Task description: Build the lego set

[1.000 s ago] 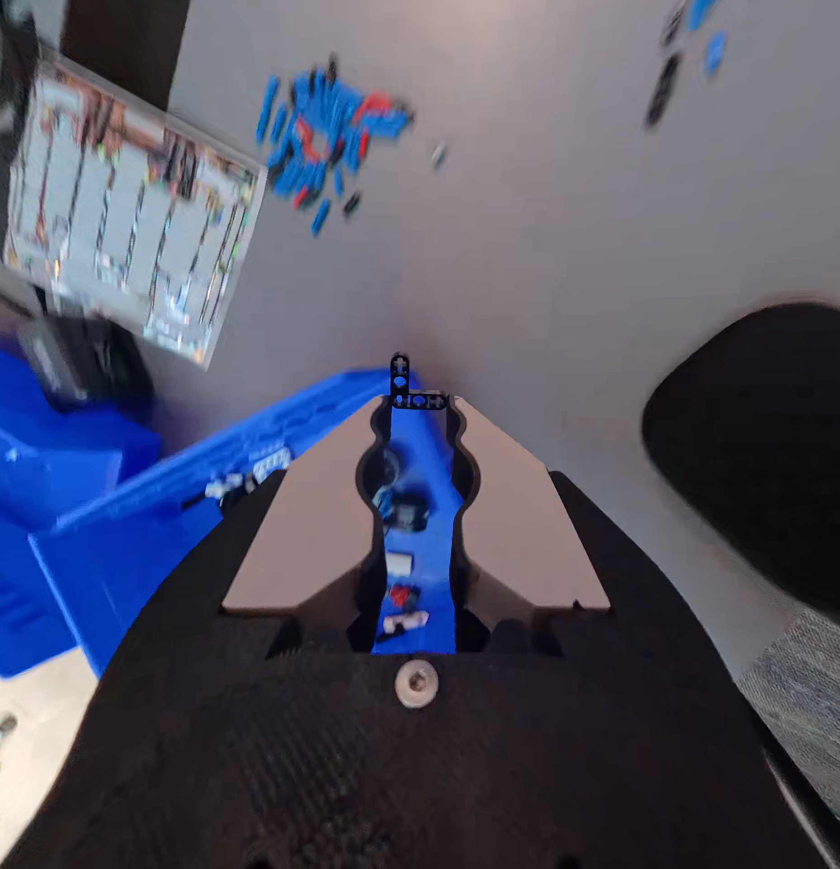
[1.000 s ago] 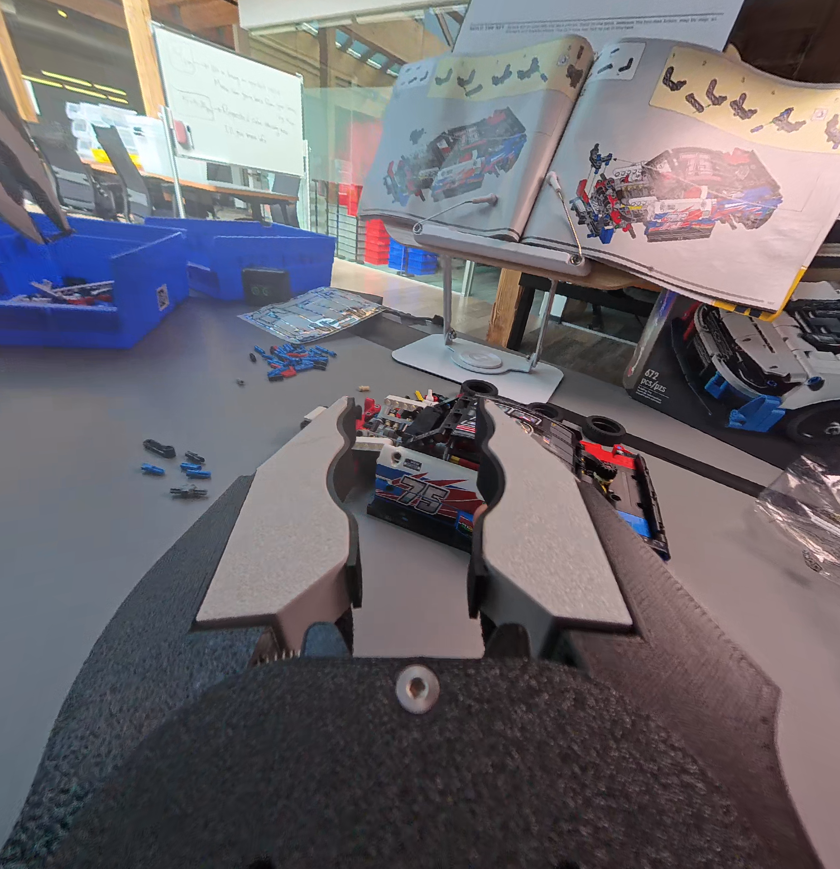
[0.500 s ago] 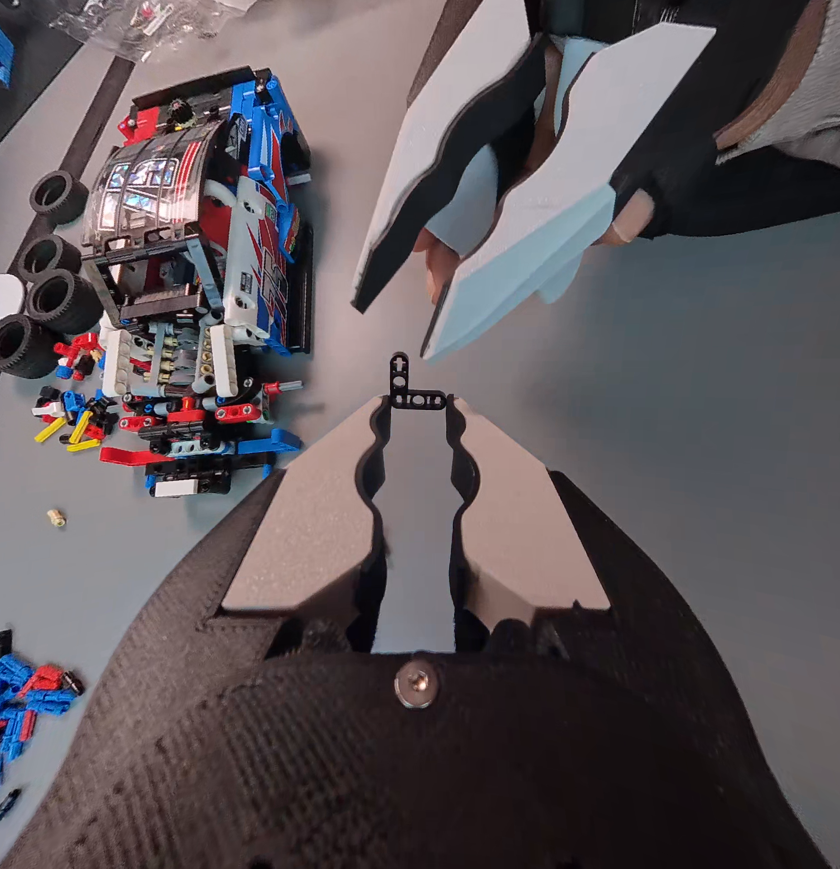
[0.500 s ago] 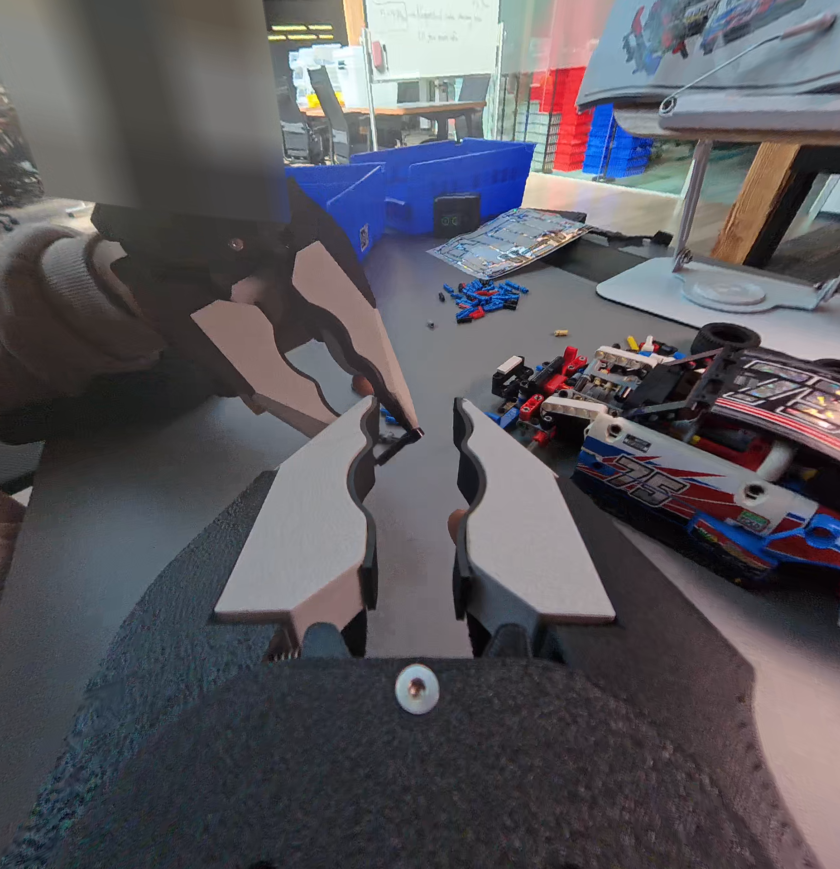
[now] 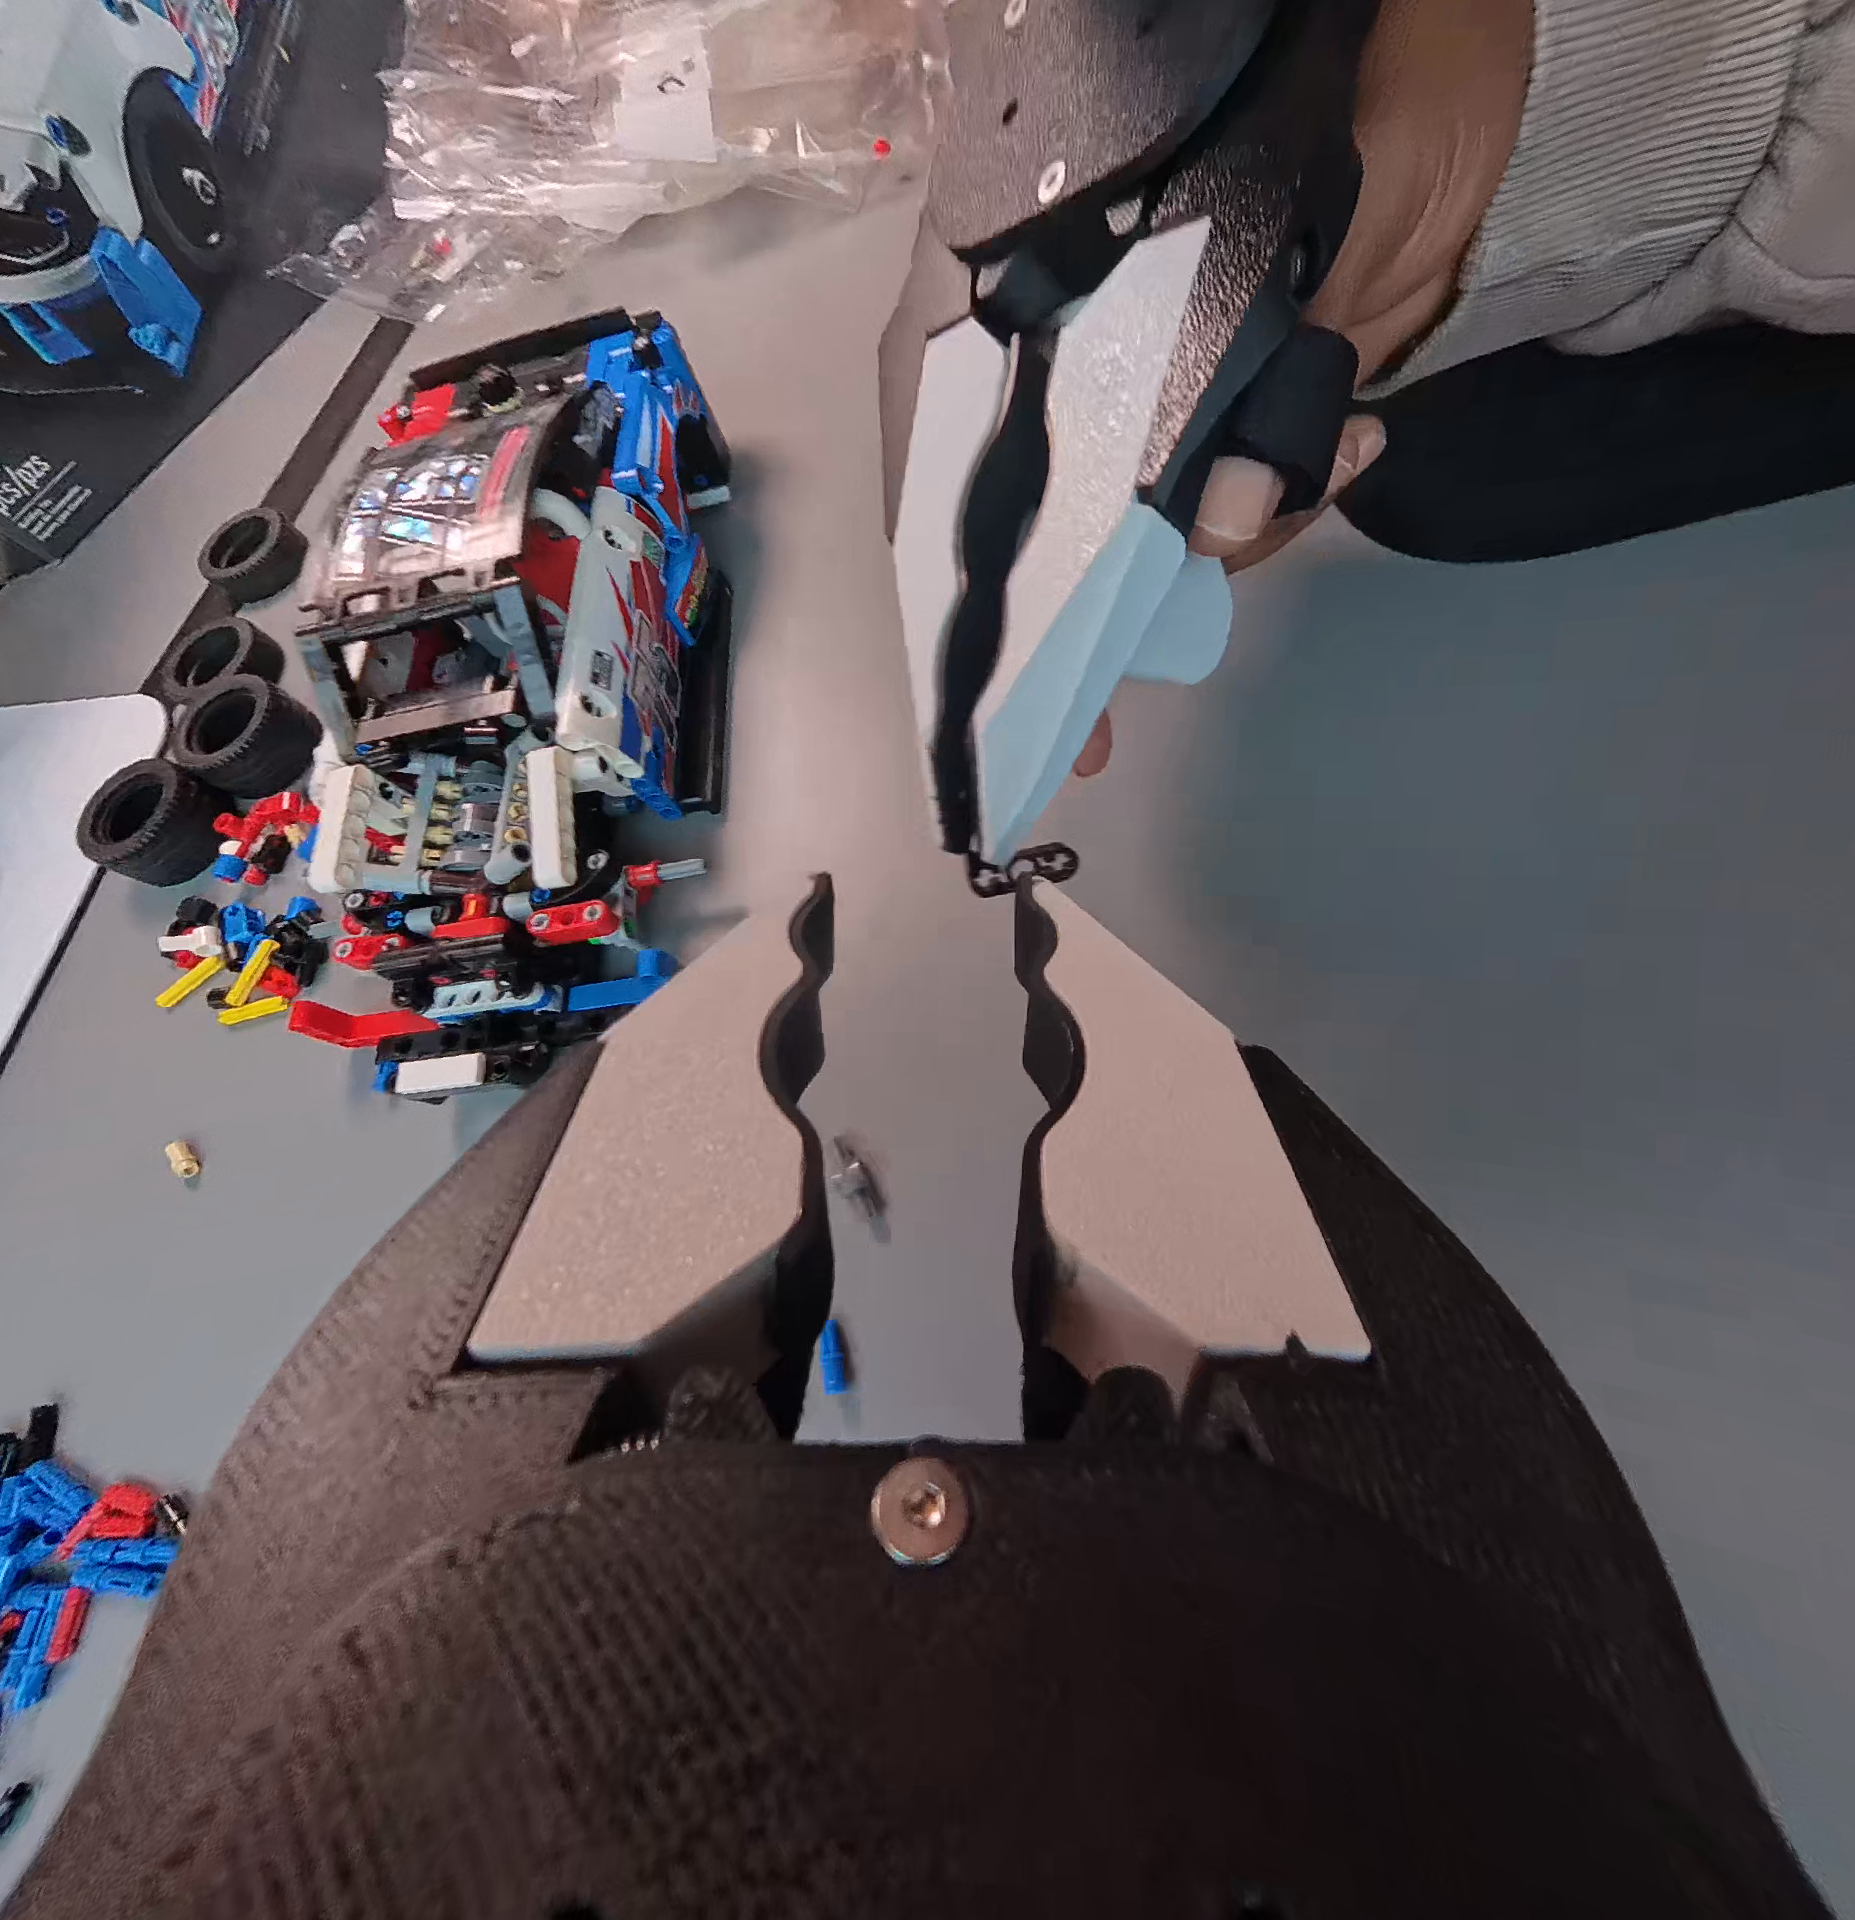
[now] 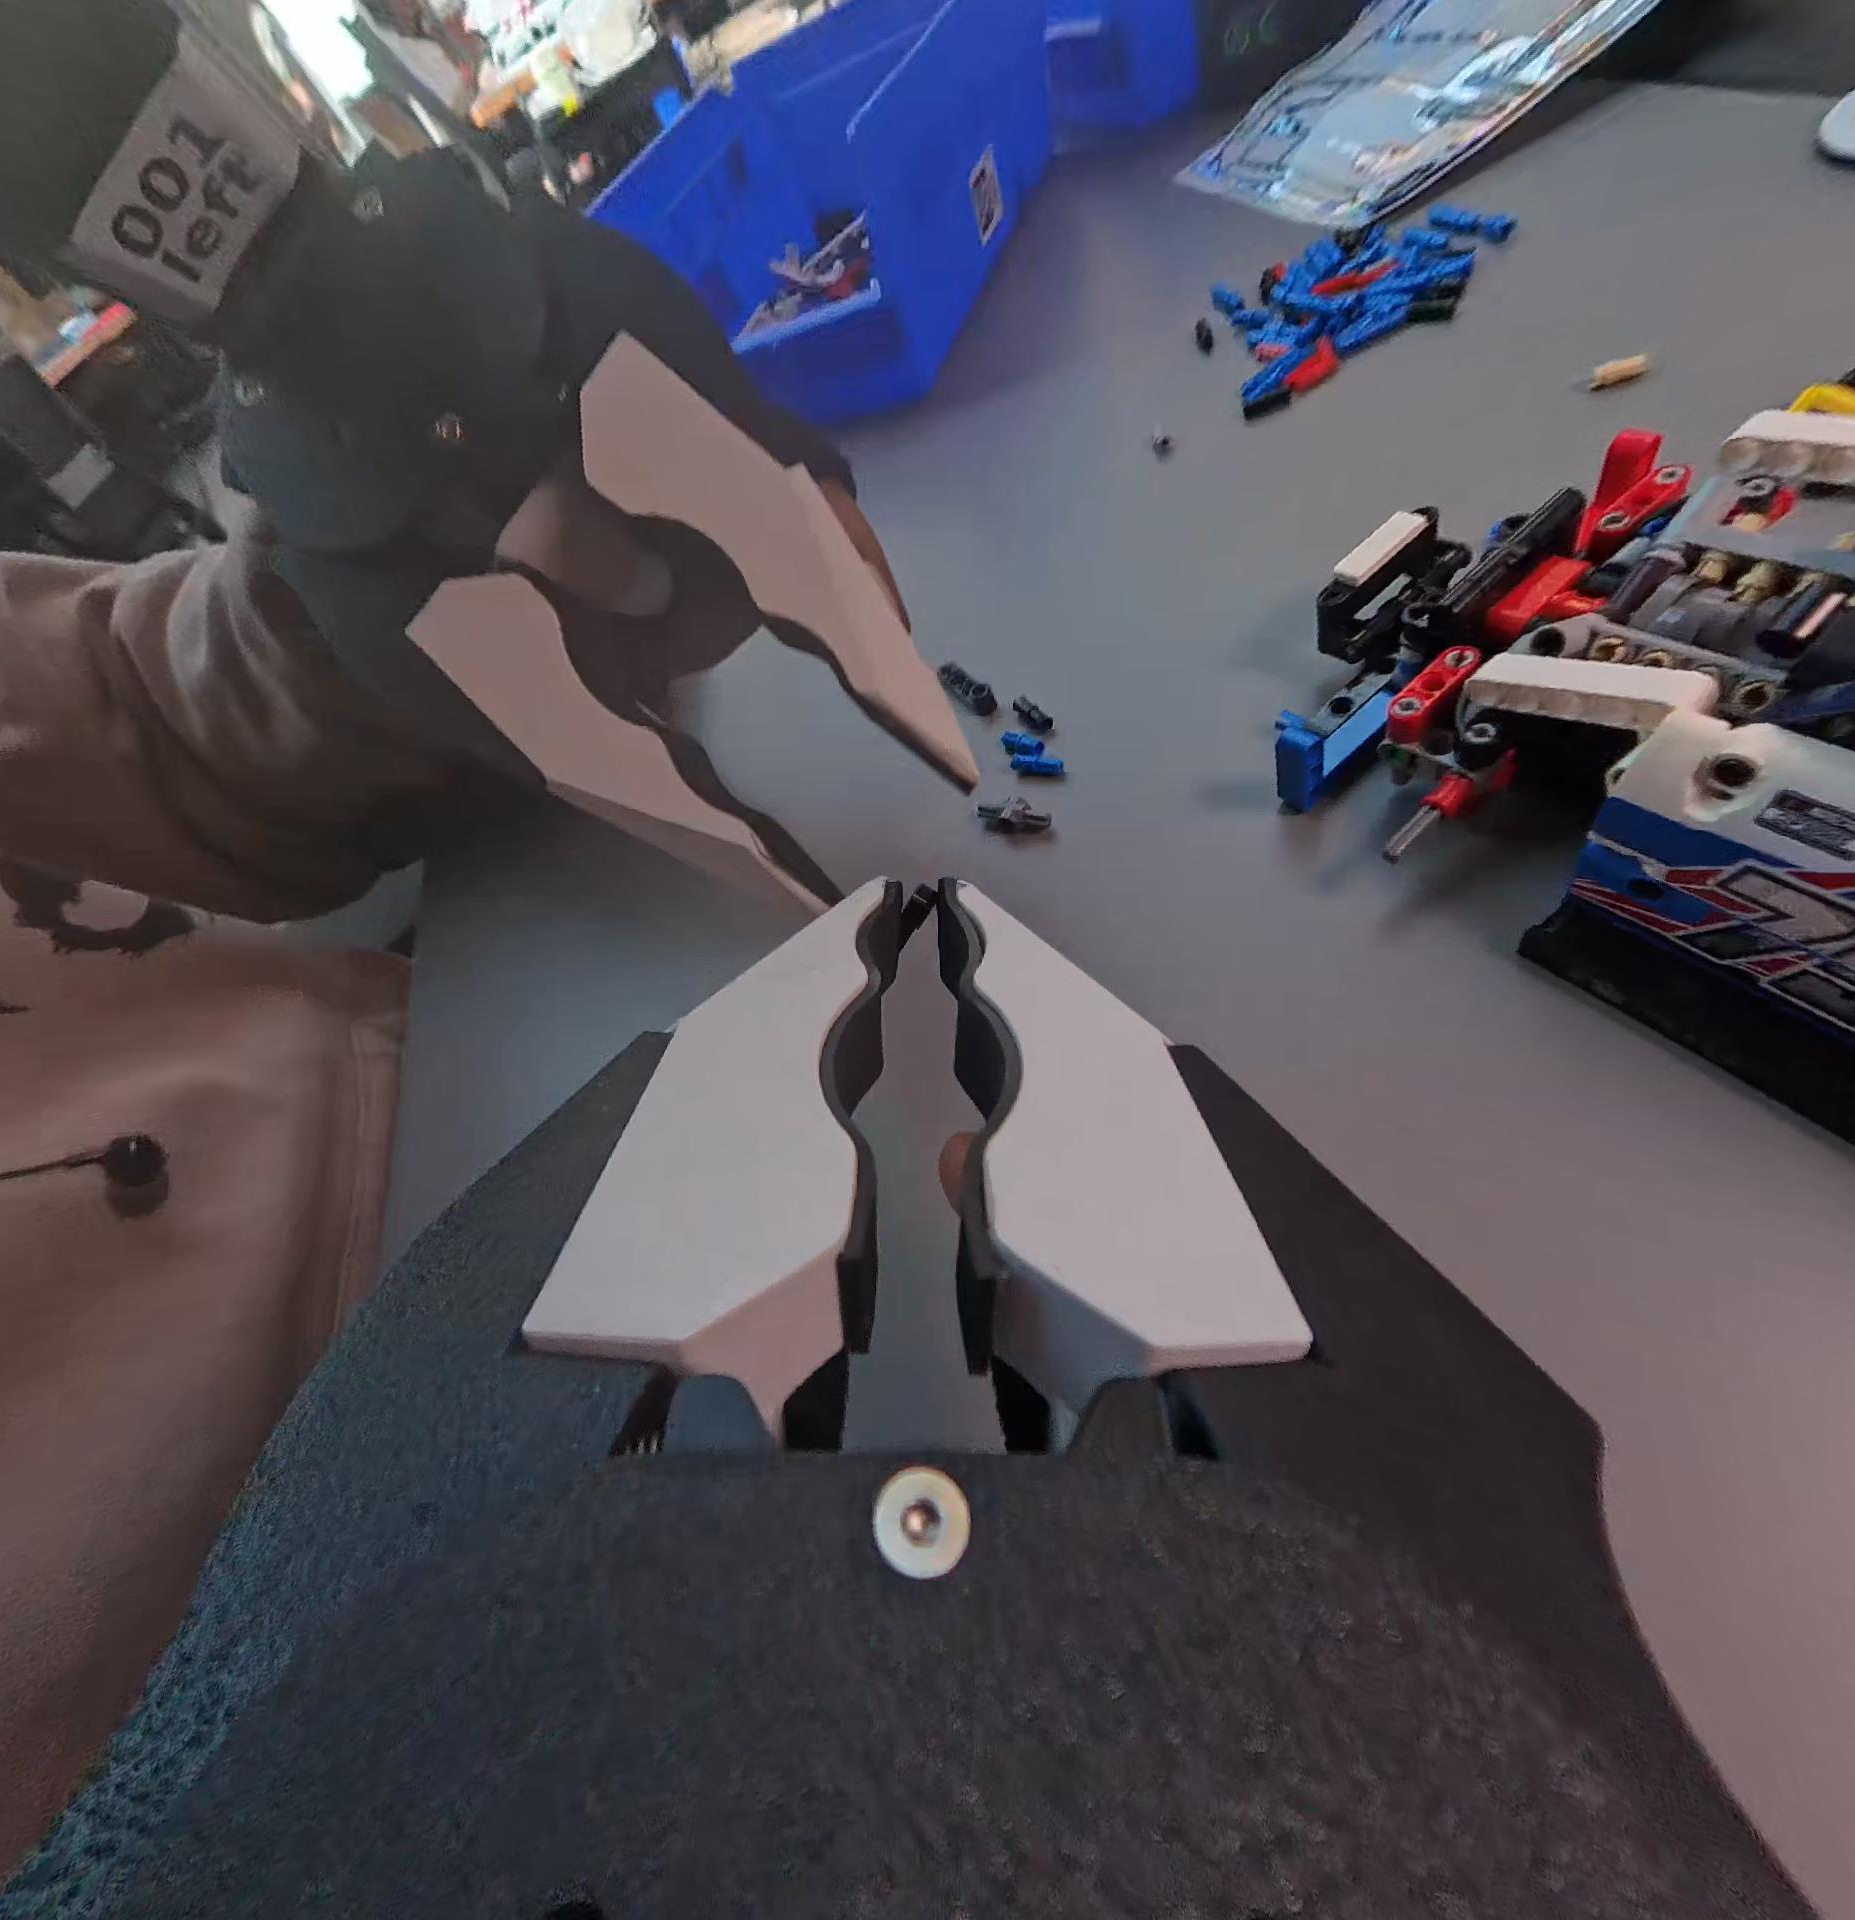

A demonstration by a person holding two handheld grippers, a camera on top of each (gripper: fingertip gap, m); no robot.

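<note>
A small black angled Lego beam (image 5: 1027, 868) is pinched in the tips of my right gripper (image 6: 912, 896), which is shut on it; the beam shows as a dark sliver (image 6: 915, 912) in the right wrist view. My left gripper (image 5: 921, 891) is open and empty, and its right fingertip (image 5: 1025, 914) sits just under the beam. The right gripper (image 5: 970, 831) comes down from above in the left wrist view. The half-built race car (image 5: 549, 675) lies on the grey table to the left, and it also shows in the right wrist view (image 6: 1650, 748).
Loose tyres (image 5: 227, 717) and small coloured parts (image 5: 237, 956) lie beside the car. A blue pin pile (image 6: 1349, 301), blue bins (image 6: 850, 208) and a printed sheet (image 6: 1422, 94) sit farther off. Plastic bags (image 5: 642, 114) and the set box (image 5: 71, 208) lie behind. Small pins (image 5: 855, 1184) lie under my left gripper. My two grippers' fingertips are within a few centimetres of each other.
My left gripper swung from the blue bin to the table with the black beam, then opened and let it go. My right gripper moved in and shut on the beam.
</note>
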